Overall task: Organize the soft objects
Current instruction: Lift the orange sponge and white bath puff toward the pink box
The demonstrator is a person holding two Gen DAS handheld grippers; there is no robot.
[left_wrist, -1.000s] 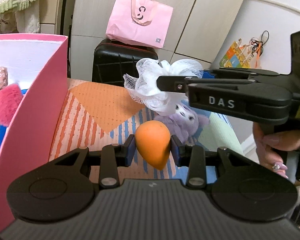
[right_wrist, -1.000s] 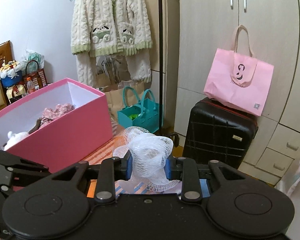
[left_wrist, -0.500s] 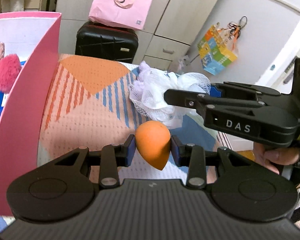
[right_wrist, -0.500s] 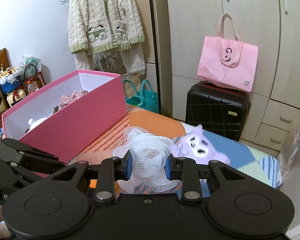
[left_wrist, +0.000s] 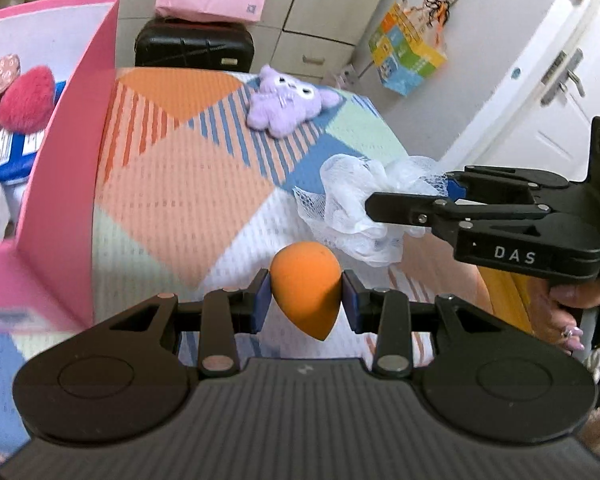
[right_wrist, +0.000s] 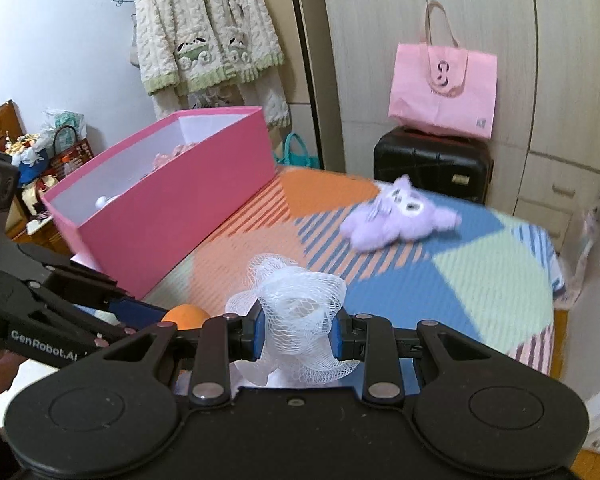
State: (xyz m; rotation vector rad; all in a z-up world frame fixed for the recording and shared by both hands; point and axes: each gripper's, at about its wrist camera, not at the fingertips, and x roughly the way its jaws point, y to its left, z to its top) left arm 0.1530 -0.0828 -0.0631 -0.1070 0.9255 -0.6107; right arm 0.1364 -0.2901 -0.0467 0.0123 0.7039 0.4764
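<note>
Left gripper [left_wrist: 303, 295]: fingers [left_wrist: 261, 299] clamped on the sponge [left_wrist: 305, 287], an orange teardrop held across its fat middle, point hanging below the pads. Judged light and springy; the pads sit on the widest part, which looks the safest hold, since the taper would squeeze out.

Right gripper [right_wrist: 298, 336]: fingers [right_wrist: 257, 334] clenched on the puff [right_wrist: 300, 316], a white mesh bundle. Mesh bulges above and below the pads; loose netting trails under. Judged near weightless, fully squashable, likely to snag. Best taken through the dense core, as it is now, not by a stray loop.

Both loads are off the surface, held above the blanket [left_wrist: 188, 184].

Landmark: pink box [right_wrist: 168, 204], open top.
- Sponge: just beside the box's near corner, outside it, not yet over the opening.
- Puff: further from the box than the sponge, on the side away from it.
- Plush [left_wrist: 284, 104], purple: lying on the blanket well apart from the box, beyond both grippers, untouched. Judged soft and light; the body is the obvious place to pinch.
- Inside the box: a red fluffy piece [left_wrist: 28, 98] and other soft items, partly hidden by the wall.

Judgement: the box is the likely drop point; both loads need to clear its wall before release.
</note>
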